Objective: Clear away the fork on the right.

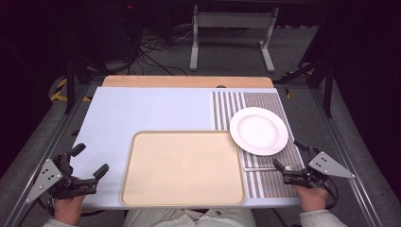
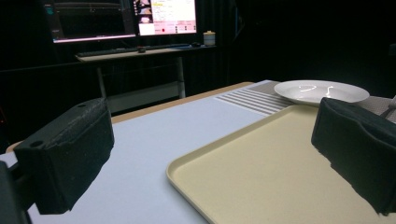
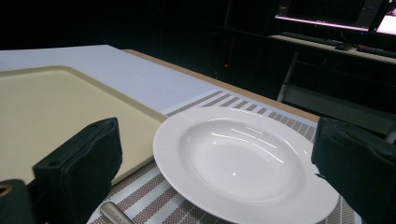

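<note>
**Both claws released at the near edge**

I held the left claw [image 1: 90,163] released beside the empty tray [image 1: 183,168], and the right claw [image 1: 289,156] released over a fork [image 1: 269,168] on the striped mat [image 1: 257,101]. Farther off, the white plate [image 1: 258,131] lay on that mat, probably awaiting a grasp.

A: What lay on the pale blue table top [image 1: 142,113]?

B: A rectangular beige plastic tray [image 1: 183,168] at the near edge, empty. To its right, a brown-and-white striped woven placemat [image 1: 265,101].

A: On the mat?

B: A round white ceramic plate [image 1: 258,130], its rim overlapping the tray's far right corner. A metal fork [image 1: 267,168] lay nearer, across the stripes.

A: Background?

B: Lit computer monitors [image 2: 123,16] on a desk, with a keyboard [image 2: 123,49].
</note>
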